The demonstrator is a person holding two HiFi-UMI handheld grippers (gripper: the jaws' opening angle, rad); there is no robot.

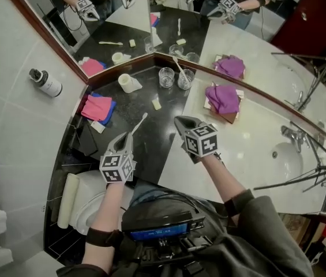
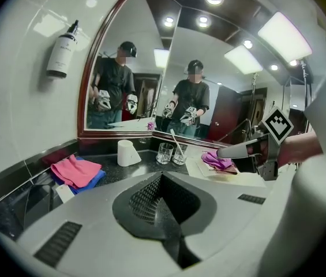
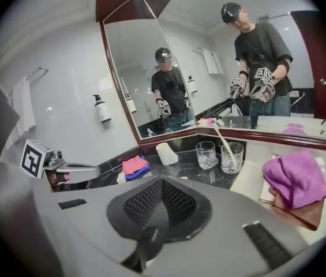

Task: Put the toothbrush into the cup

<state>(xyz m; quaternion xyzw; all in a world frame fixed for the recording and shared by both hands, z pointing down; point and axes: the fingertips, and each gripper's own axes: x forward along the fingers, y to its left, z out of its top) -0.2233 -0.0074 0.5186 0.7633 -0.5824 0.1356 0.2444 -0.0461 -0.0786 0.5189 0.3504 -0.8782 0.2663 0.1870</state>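
Head view: my left hand-held gripper [image 1: 125, 138] is near left with its jaws together and nothing in them. My right hand-held gripper [image 1: 181, 122] is just right of it over the counter [image 1: 142, 100], jaws also together on nothing. The toothbrush [image 1: 180, 67] stands tilted in the right glass cup [image 1: 186, 81] at the far edge by the mirror, with the left glass cup [image 1: 166, 77] just beside it. A second toothbrush [image 1: 139, 123] lies flat on the dark counter just past my left tip; I can't tell if they touch. A white cup [image 1: 129, 83] lies on its side far left, a pink cloth [image 1: 95, 105] is at left and a purple cloth [image 1: 223, 97] far right. Left gripper view: the jaws meet with nothing between. Both glasses are ahead, the toothbrush [image 2: 174, 138] is in the right one, and my right hand-held gripper shows at the right edge. Right gripper view: the jaws are pressed together and empty. The toothbrush [image 3: 223, 140] leans in the right glass cup far centre-right, the purple cloth is near right and my left hand-held gripper is at left.
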